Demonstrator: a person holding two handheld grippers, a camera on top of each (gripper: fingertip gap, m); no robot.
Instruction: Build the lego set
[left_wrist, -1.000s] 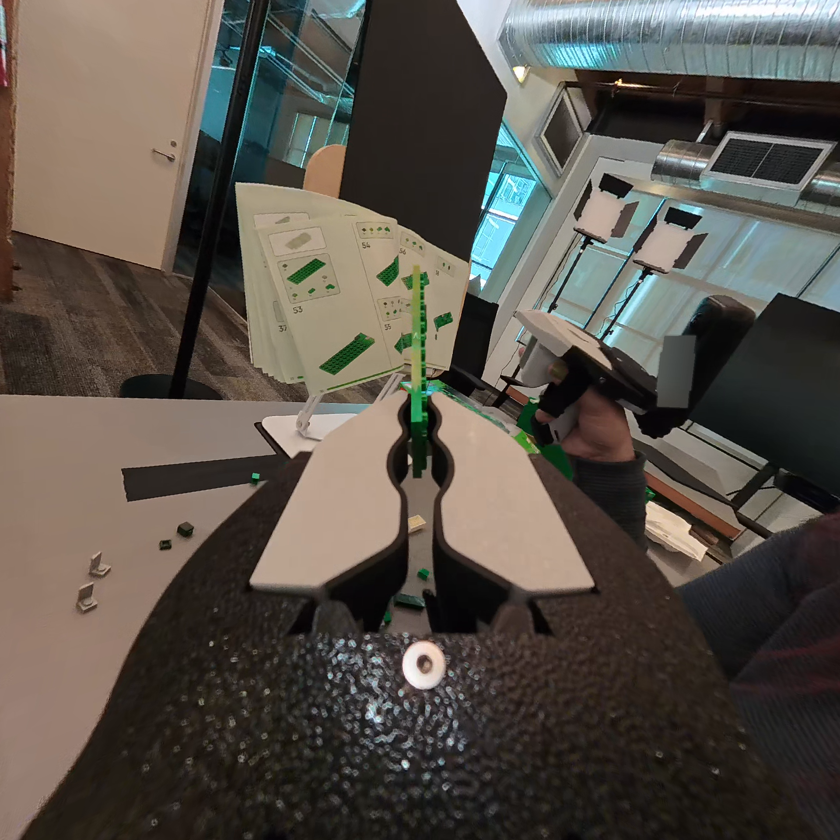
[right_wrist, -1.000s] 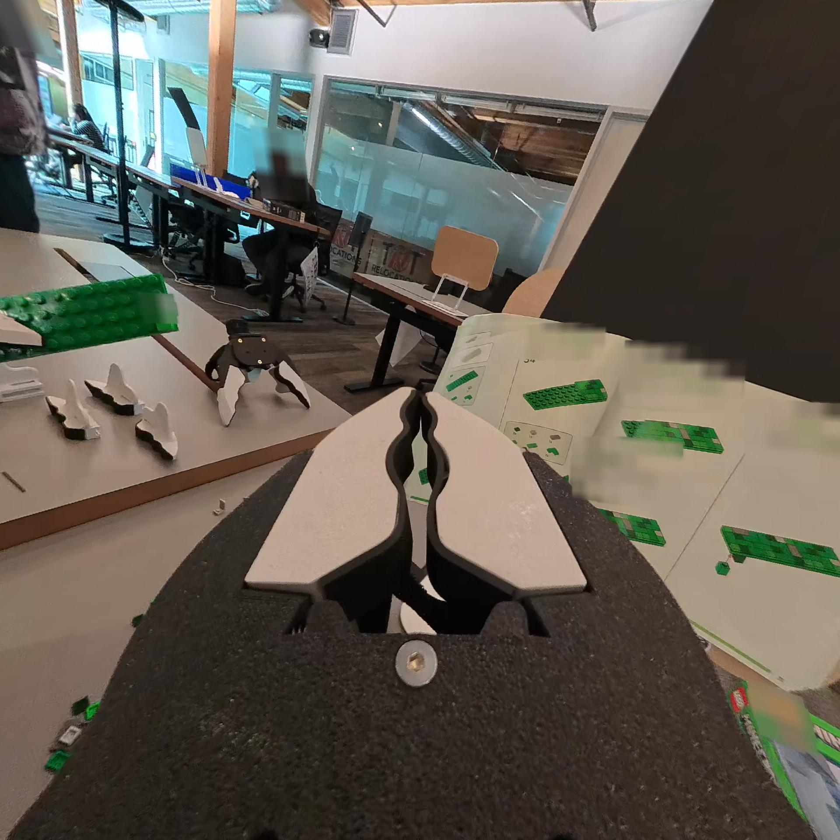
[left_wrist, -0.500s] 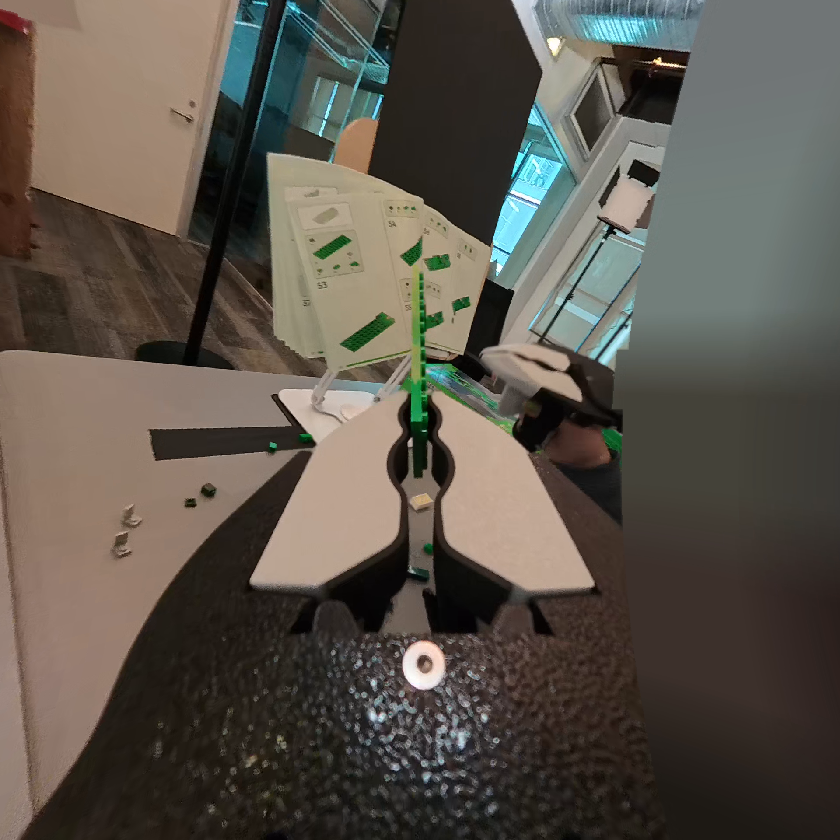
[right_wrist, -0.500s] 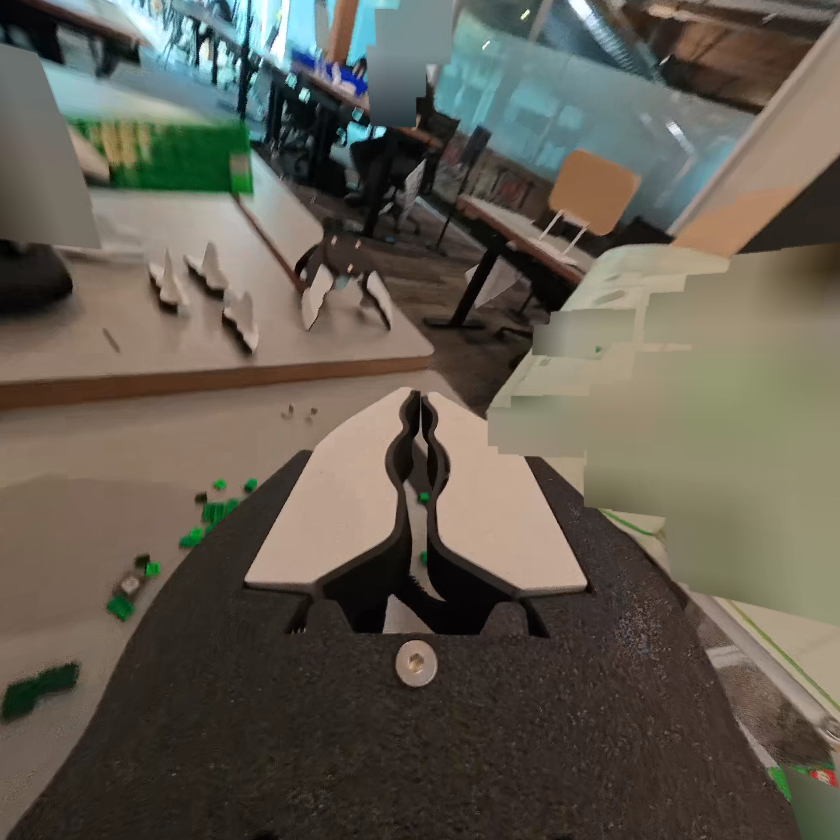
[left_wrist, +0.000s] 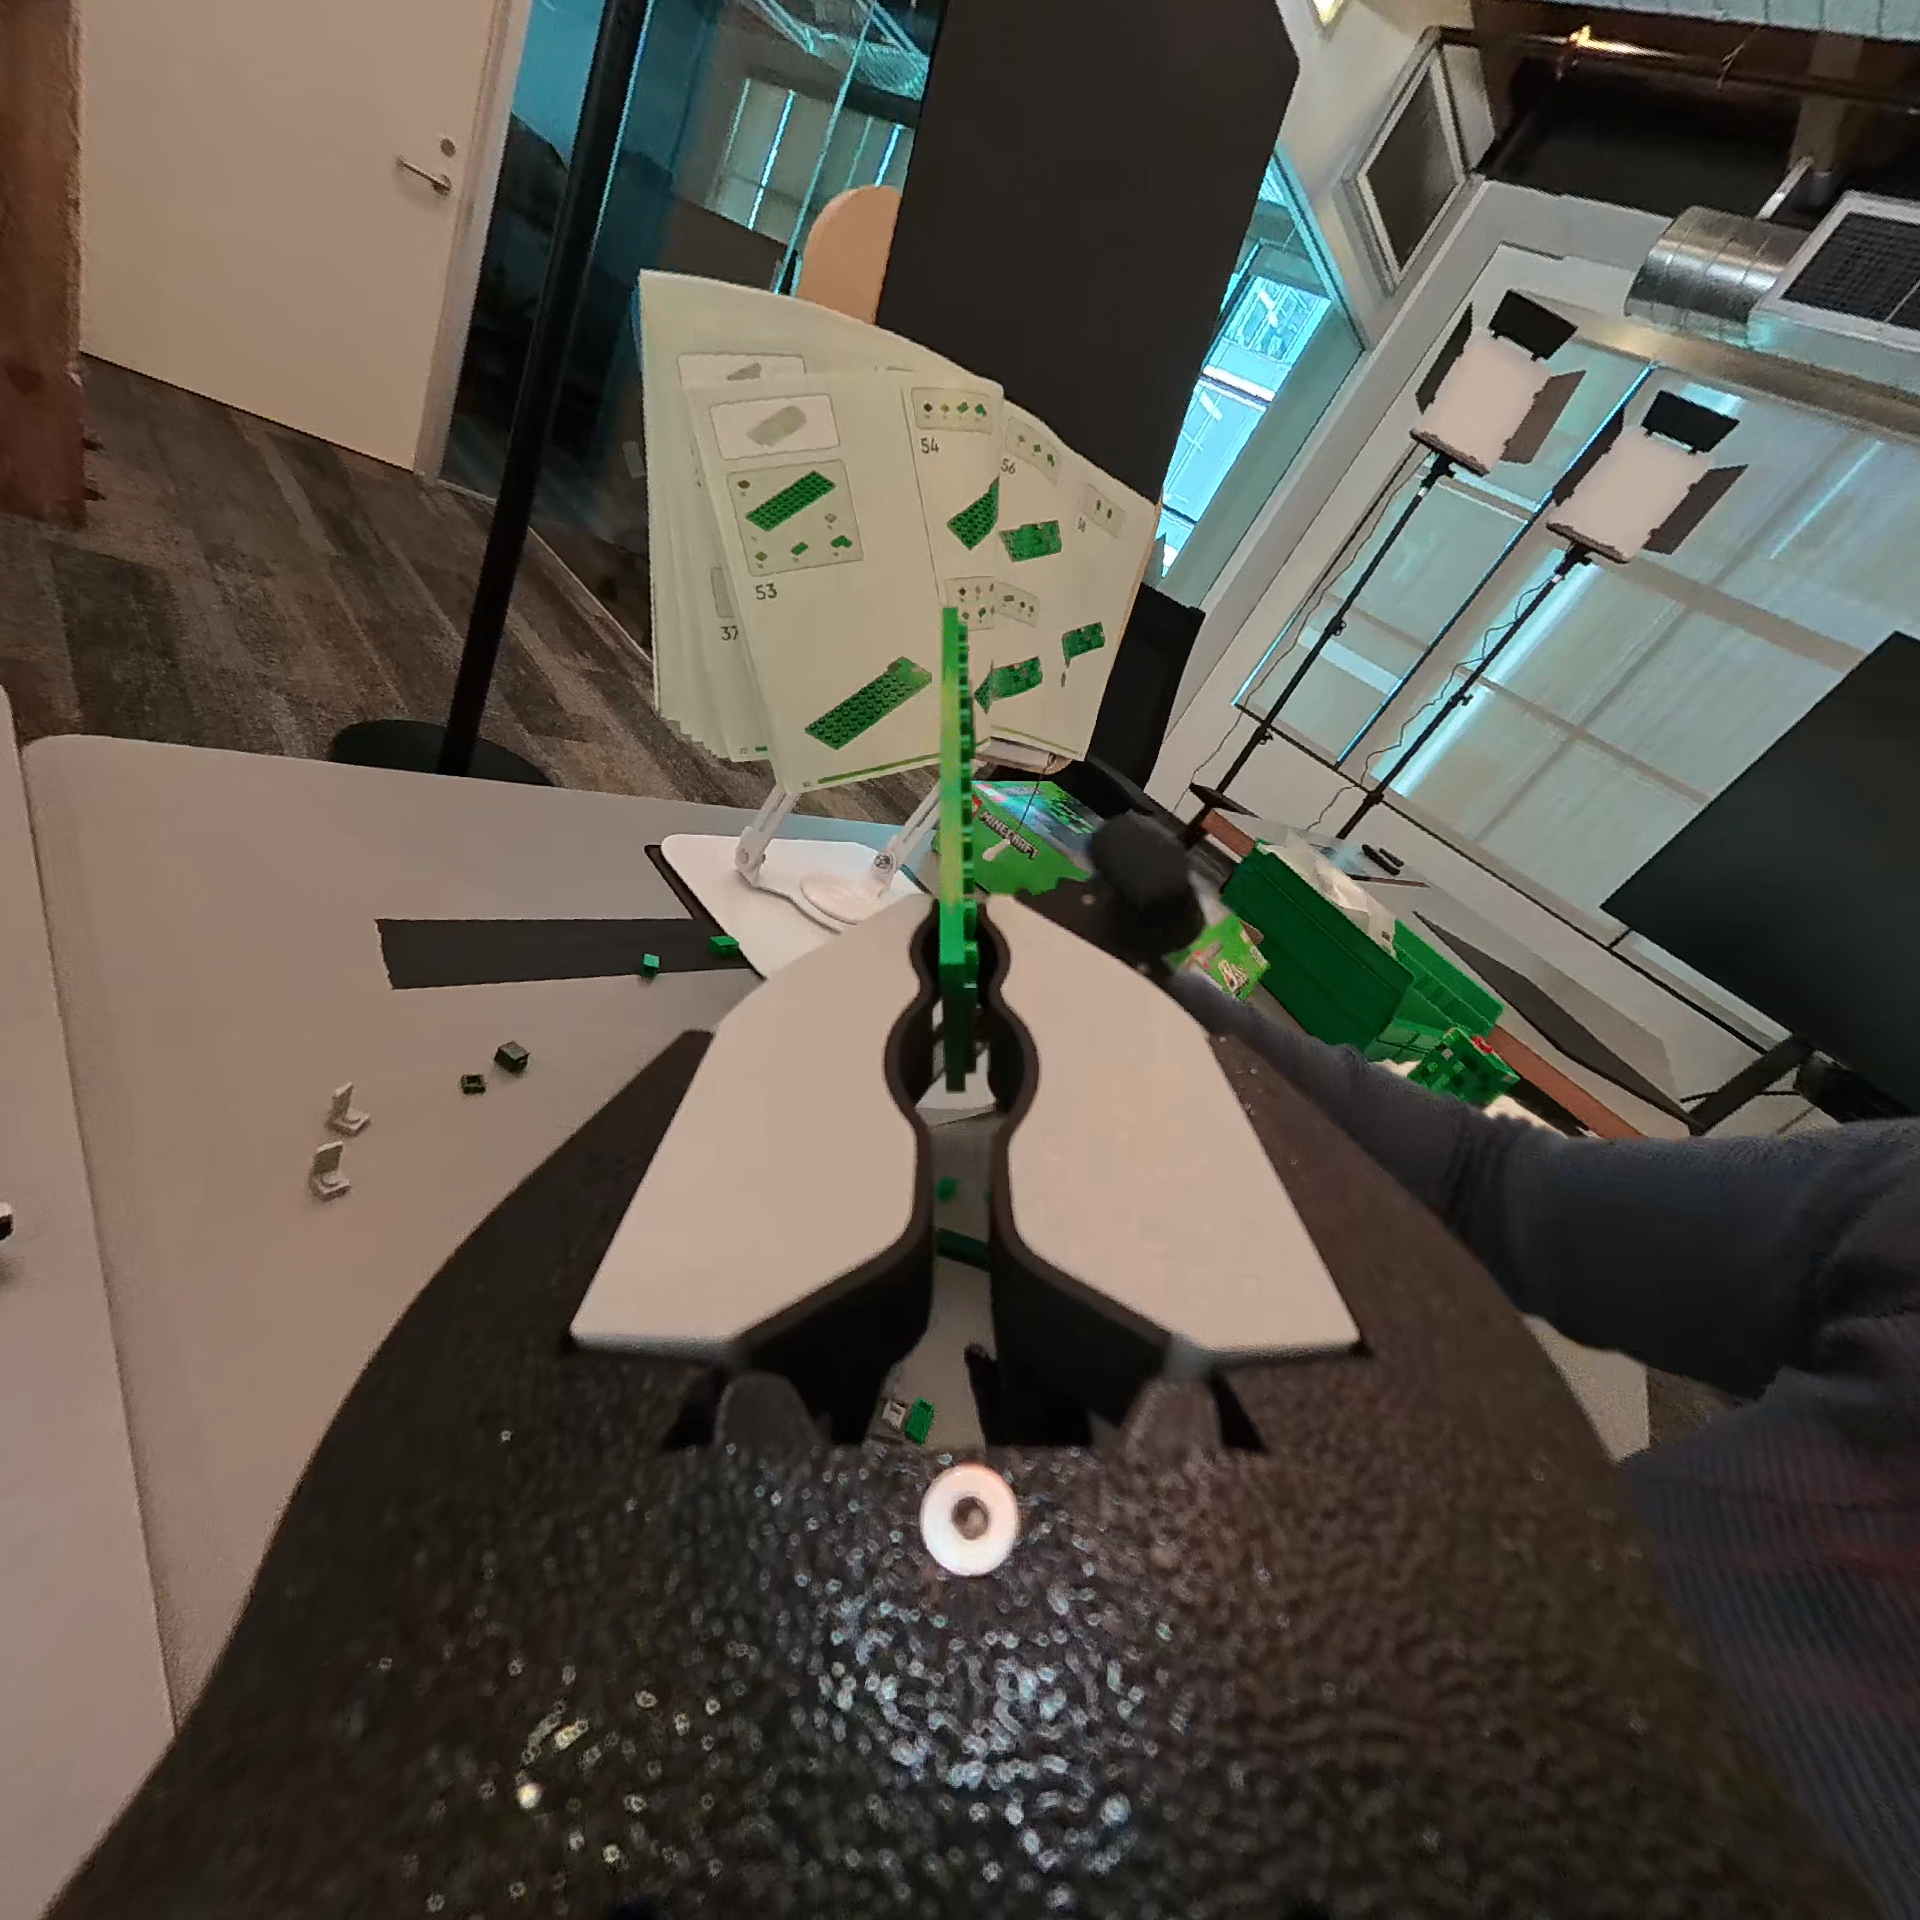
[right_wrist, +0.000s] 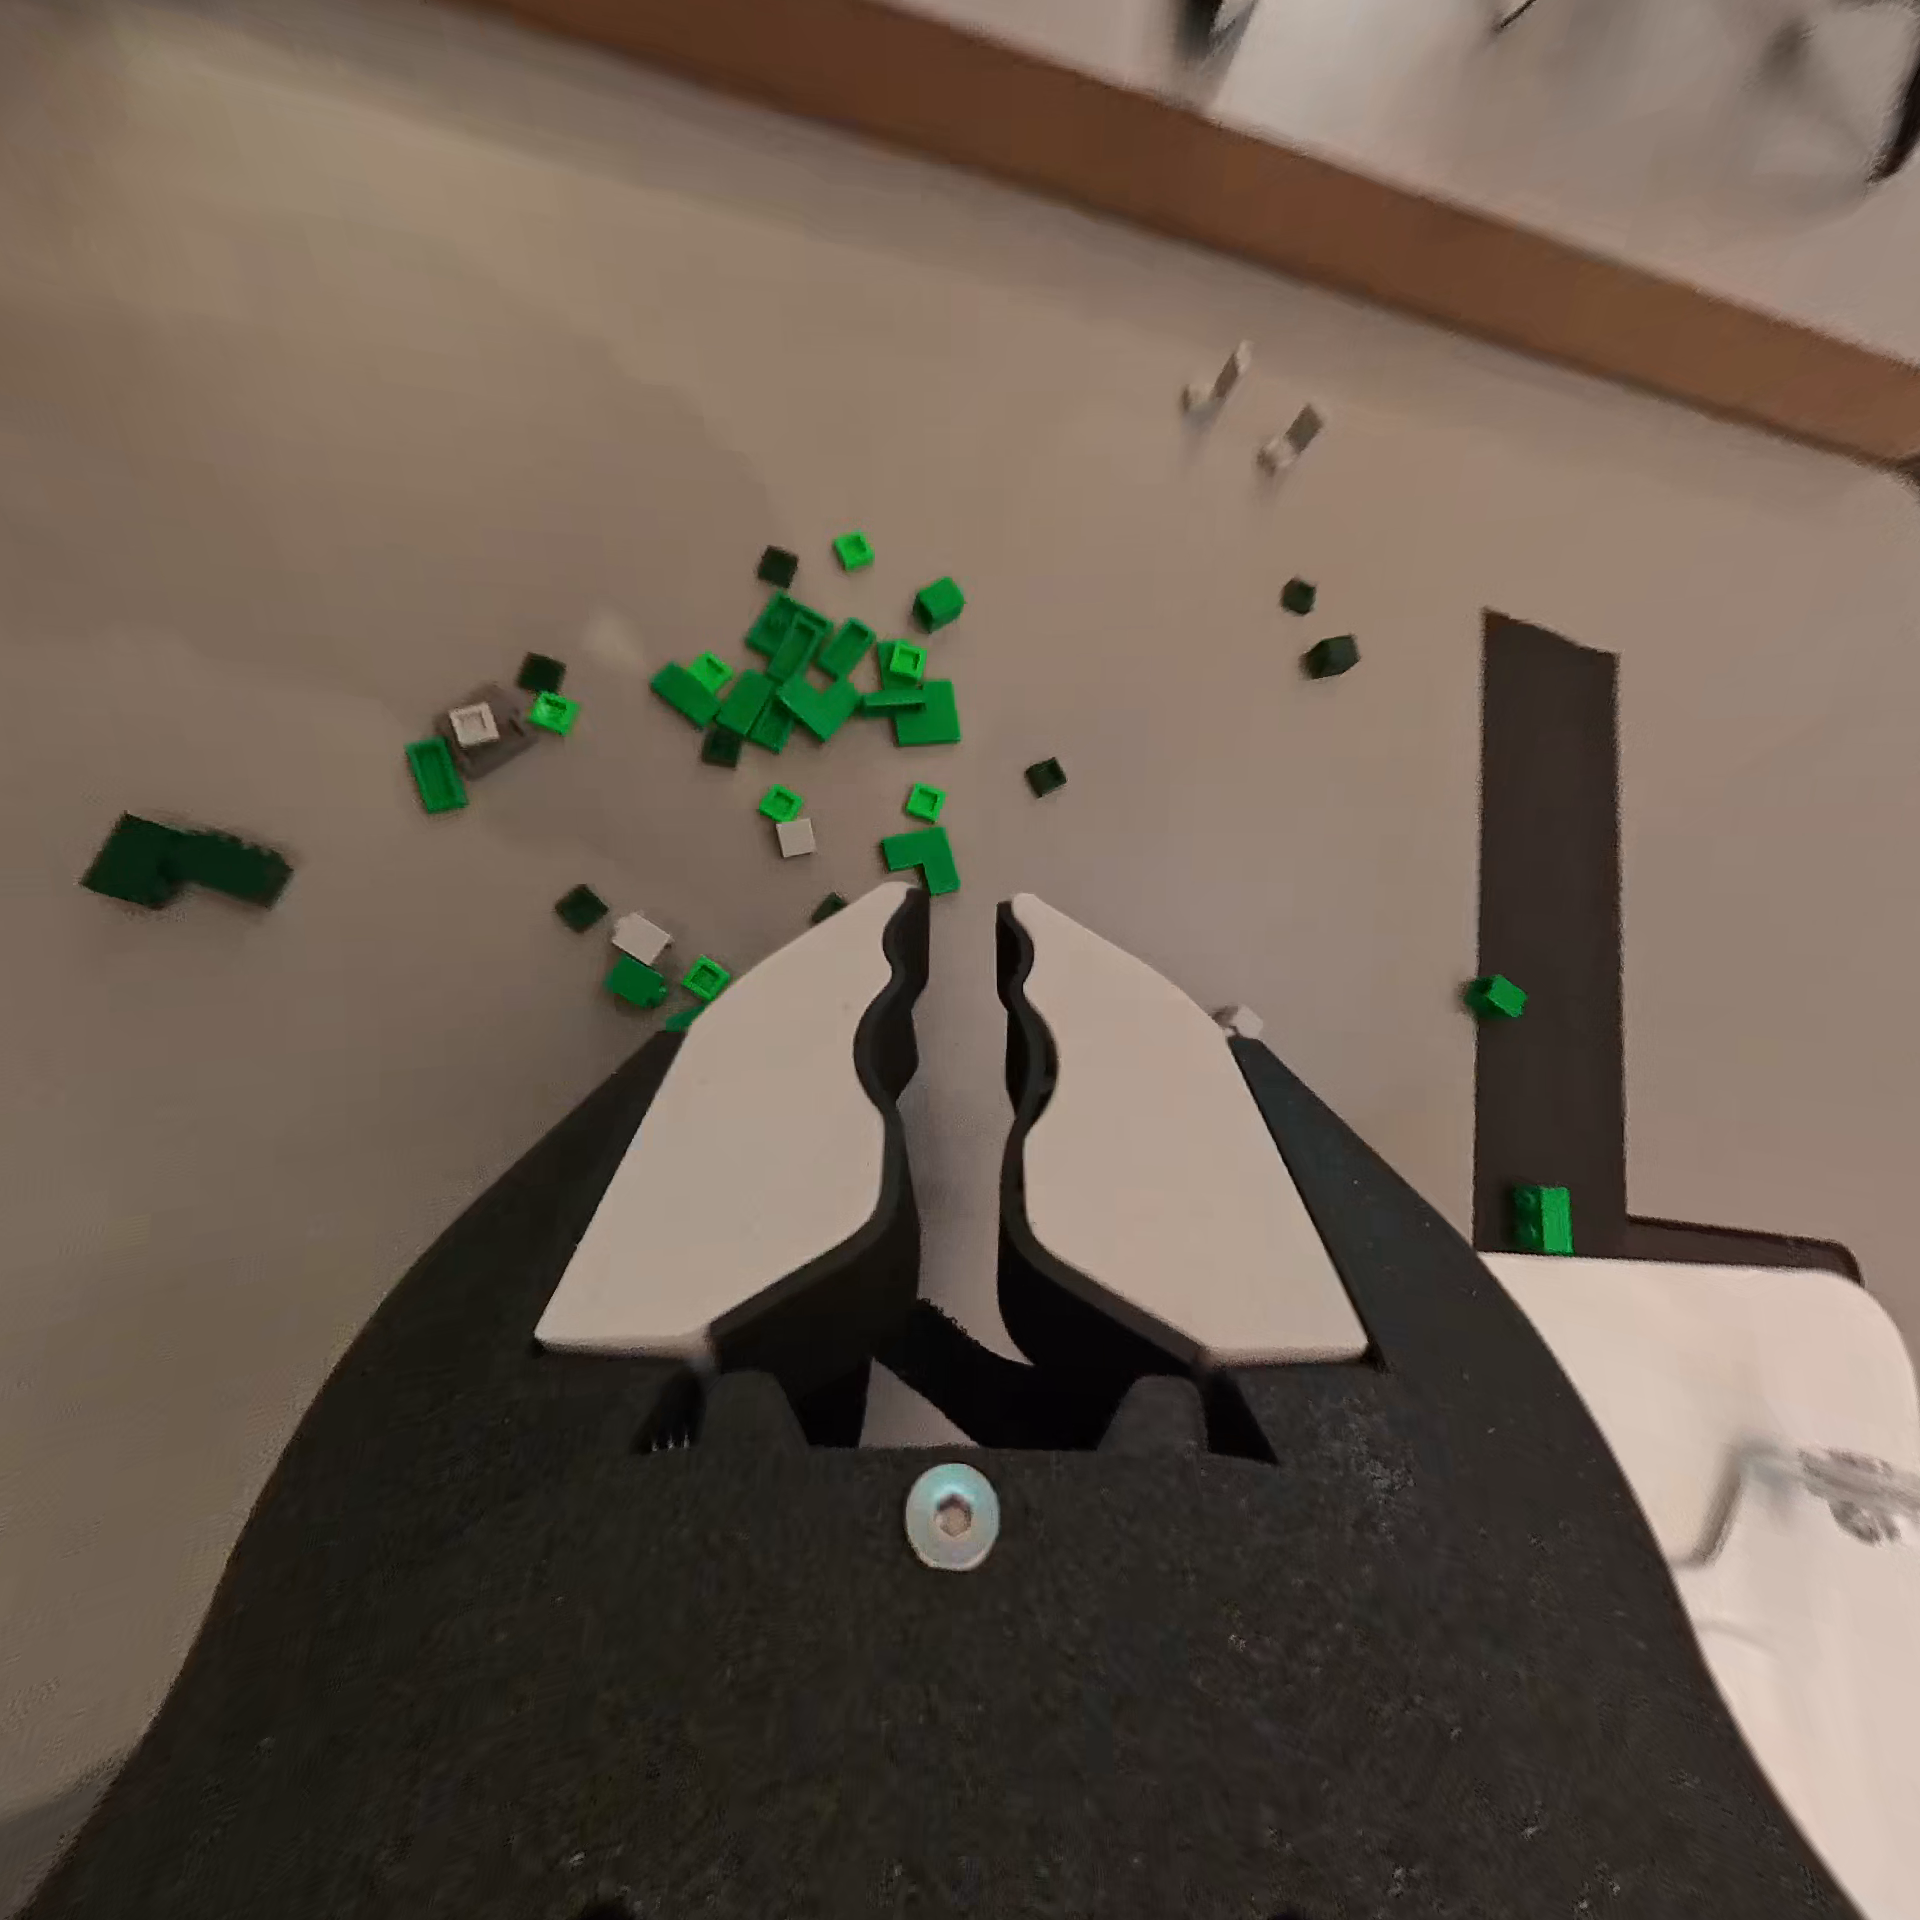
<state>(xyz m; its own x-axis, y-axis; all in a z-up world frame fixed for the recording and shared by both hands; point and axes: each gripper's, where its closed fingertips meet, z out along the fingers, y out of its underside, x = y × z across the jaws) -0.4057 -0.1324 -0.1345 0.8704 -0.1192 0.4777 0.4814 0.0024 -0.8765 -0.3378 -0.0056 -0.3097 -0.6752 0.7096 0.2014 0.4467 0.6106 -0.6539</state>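
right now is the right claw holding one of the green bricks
No, the right claw is open with only bare table showing in its gap, and the L-shaped green brick lies just beyond its tips.

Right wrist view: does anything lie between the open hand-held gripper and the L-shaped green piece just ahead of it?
Nothing visible does. The right hand-held gripper is open and empty, and the L-shaped green piece lies on bare table just beyond its left fingertip. A small dark green piece sits beside that fingertip, off the path.
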